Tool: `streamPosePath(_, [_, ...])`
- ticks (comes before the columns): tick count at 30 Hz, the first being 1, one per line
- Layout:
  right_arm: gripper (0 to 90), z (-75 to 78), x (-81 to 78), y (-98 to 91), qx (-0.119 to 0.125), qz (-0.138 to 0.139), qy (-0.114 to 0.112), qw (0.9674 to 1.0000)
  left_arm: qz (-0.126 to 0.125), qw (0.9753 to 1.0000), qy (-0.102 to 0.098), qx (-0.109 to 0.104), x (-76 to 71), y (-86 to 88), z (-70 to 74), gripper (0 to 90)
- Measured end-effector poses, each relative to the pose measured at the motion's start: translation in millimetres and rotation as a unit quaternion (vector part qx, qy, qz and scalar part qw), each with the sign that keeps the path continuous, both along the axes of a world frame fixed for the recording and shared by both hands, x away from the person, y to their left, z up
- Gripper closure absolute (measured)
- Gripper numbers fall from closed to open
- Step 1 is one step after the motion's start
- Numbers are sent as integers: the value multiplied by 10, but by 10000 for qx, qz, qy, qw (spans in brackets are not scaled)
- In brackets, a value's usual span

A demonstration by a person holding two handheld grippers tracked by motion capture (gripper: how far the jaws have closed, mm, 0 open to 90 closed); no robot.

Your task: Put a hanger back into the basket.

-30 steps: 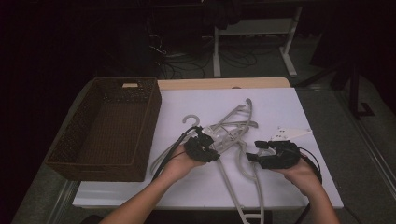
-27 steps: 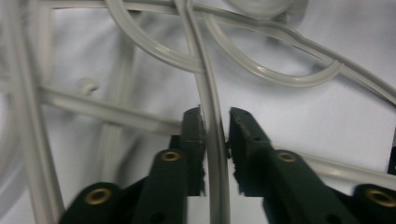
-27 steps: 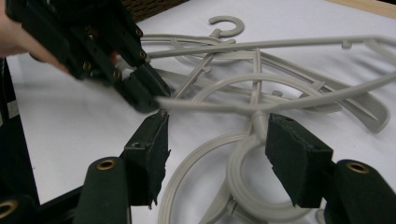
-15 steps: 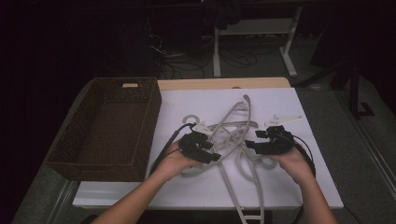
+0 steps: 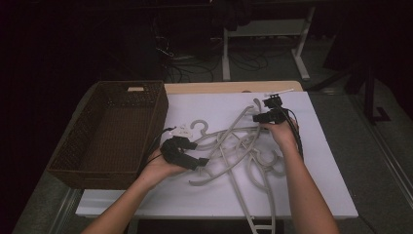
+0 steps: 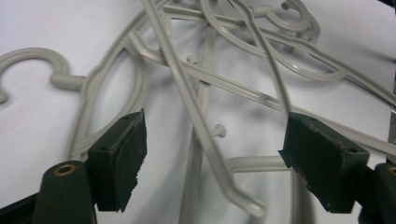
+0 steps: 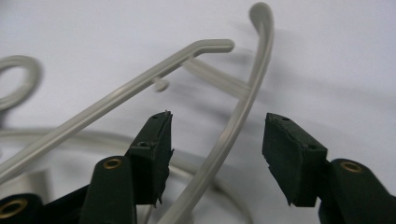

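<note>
Grey plastic hangers [image 5: 238,146] lie tangled mid-desk [image 5: 321,195], between the released left tool [image 5: 202,161], whose jaws have just been opening, and the right tool [image 5: 258,118], released astride one hanger's arm. Untangling is underway; next, clench one and lift it free toward the one basket [image 5: 68,156]; perhaps four hangers, count unsure.

Dim lab or workshop: white-topped table [image 5: 321,146], floor cables [image 5: 185,63], metal stand legs [image 5: 302,63].

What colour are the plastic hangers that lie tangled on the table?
The hangers are pale grey; the left gripper view shows this best.
</note>
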State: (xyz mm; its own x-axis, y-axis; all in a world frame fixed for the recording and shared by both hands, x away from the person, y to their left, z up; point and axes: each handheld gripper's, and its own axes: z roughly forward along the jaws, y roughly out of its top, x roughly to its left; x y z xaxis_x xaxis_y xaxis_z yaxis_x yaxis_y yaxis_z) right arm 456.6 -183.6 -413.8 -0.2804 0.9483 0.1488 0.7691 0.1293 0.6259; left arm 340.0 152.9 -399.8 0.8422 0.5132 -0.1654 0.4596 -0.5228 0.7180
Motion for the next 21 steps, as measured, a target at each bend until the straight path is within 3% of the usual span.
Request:
streamPosePath(3, [426,-35,81,24,-114,-150,114,9998,26,10000,-17,-39,3,32,17,211])
streamPosePath(6, [457,-121,203,41,-192,-345,377,9985,66,9999,-25,-73,10,66,33,209])
streamPosePath(10, [518,-184,244,55,-207,-329,485,9981,74,10000,-27,-61,12,69,32,209])
streamPosePath(11, [575,-209,258,66,-201,-340,492,9980,76,9999,-27,-62,12,68,33,209])
streamPosePath(16, [688,-171,268,94,-109,-347,338,9988,100,9999,-30,-50,19,56,24,209])
streamPosePath(21, [719,-65,280,129,-36,-288,177,9994,142,9999,-26,-62,18,52,21,209])
